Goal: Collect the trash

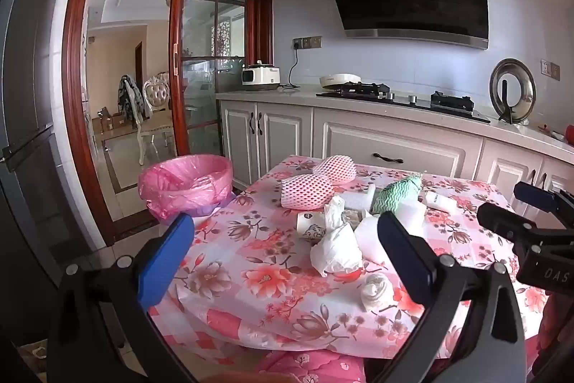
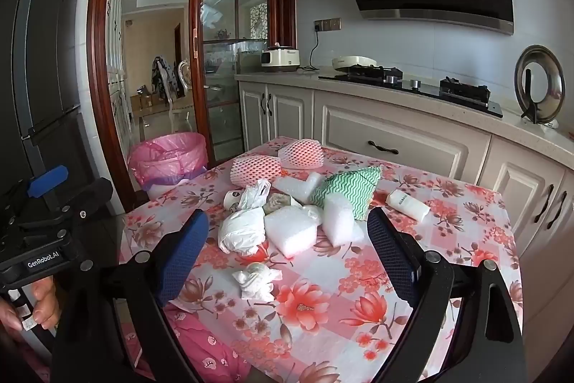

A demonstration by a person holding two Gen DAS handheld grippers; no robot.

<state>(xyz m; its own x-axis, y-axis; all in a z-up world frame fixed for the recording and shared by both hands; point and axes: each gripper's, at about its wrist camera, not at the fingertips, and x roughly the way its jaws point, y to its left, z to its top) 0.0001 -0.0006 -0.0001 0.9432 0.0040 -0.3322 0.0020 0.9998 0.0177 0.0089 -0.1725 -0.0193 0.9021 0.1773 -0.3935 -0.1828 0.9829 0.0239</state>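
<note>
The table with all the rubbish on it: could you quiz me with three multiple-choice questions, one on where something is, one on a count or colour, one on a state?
1. Where is the bin?
A. On the table
B. On the floor off the table's far left corner
C. On the counter

2. How many pink foam nets lie on the table?
A. Two
B. Four
C. None

3. How are the two grippers?
A. Both open, empty
B. Both clamped on tissue
C. One holds a cup

Answers:
B, the bin stands by the glass door.
A, one foam net and another.
A, left gripper and right gripper hold nothing.
</note>
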